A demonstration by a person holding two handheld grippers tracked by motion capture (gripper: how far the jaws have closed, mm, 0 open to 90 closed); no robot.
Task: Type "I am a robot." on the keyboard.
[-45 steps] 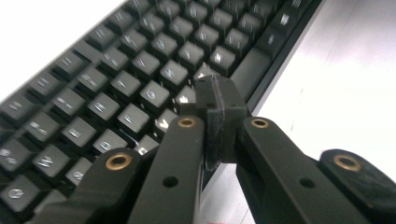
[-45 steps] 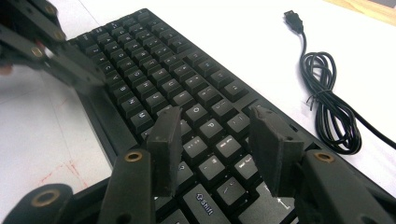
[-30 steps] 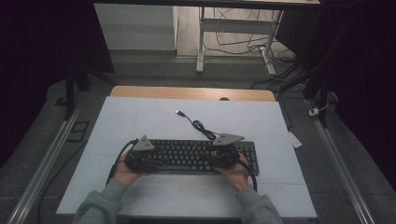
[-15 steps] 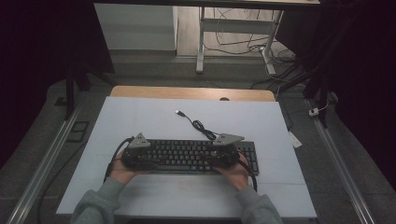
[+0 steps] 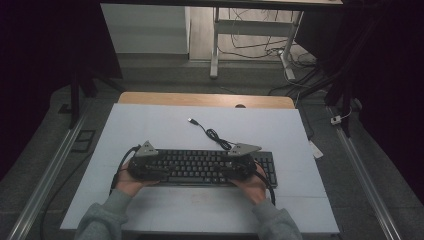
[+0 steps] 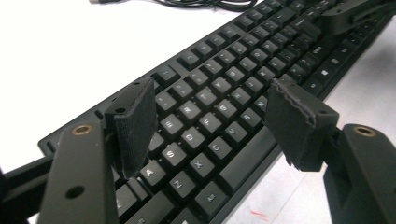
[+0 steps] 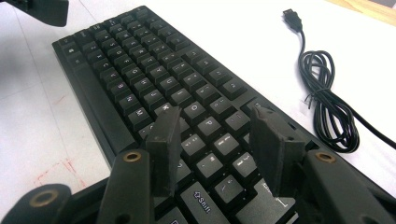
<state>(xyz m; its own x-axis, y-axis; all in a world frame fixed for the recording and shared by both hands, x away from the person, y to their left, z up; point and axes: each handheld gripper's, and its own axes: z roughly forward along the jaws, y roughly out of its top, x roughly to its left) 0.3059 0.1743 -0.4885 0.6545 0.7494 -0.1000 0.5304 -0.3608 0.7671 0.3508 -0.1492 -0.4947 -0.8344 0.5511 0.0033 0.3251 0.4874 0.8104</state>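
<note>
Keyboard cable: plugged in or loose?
Loose. The USB plug lies bare on the white table, joined to nothing; the cable sits partly coiled behind the keyboard.

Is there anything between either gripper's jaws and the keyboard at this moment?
Nothing visible. The left gripper hangs with open jaws straight over the keyboard keys near its left end, and the right gripper does the same near the other end. The coiled cable lies beside the keyboard on the table, clear of both.
</note>
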